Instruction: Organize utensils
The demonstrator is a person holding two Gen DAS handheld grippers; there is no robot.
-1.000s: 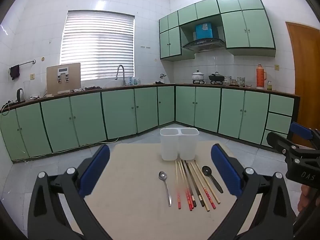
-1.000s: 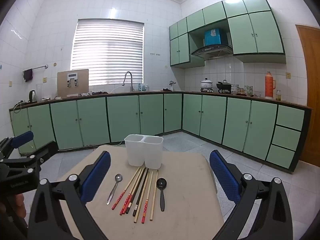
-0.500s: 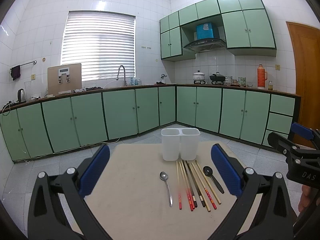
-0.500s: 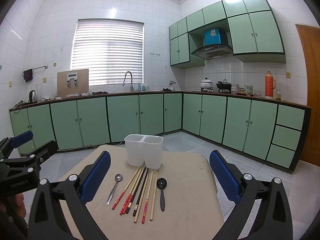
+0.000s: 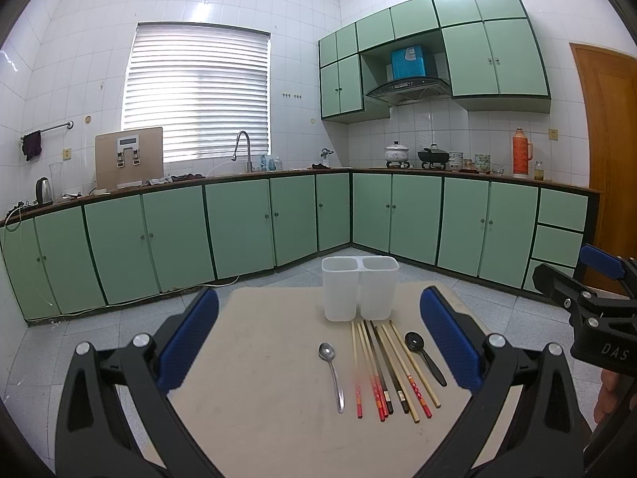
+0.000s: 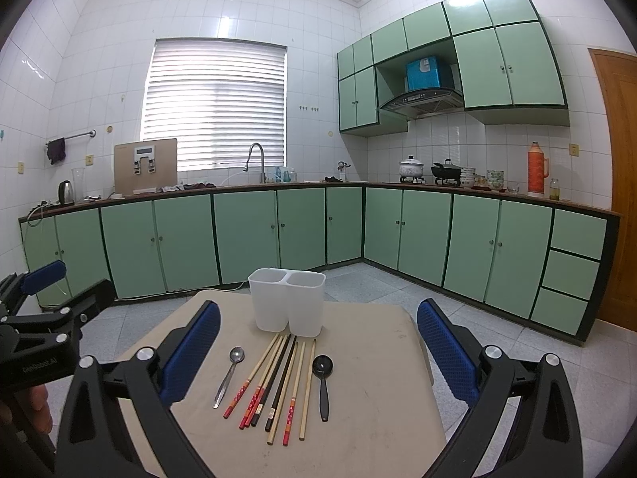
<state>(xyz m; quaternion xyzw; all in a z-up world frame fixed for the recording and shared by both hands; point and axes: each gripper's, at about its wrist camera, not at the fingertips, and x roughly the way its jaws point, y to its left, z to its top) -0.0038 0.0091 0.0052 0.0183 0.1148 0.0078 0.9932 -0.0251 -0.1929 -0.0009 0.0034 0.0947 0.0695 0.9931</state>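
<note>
A white two-compartment holder (image 5: 359,287) (image 6: 287,302) stands upright at the far middle of a small beige table (image 5: 254,390) (image 6: 366,406). In front of it lie a metal spoon (image 5: 333,372) (image 6: 227,374), several chopsticks (image 5: 388,370) (image 6: 274,382) side by side, and a black spoon (image 5: 424,356) (image 6: 322,382). My left gripper (image 5: 318,342) is open and empty, held above the near table, left of the utensils' middle. My right gripper (image 6: 318,350) is open and empty, above the utensils. Both holder compartments look empty.
Green cabinets (image 5: 239,227) line the far walls beyond a tiled floor (image 6: 378,286). The right gripper shows at the right edge of the left wrist view (image 5: 589,310), the left gripper at the left edge of the right wrist view (image 6: 43,318).
The left wrist view has shifted very slightly; the utensils and holder sit where they were. Both grippers stay open.
</note>
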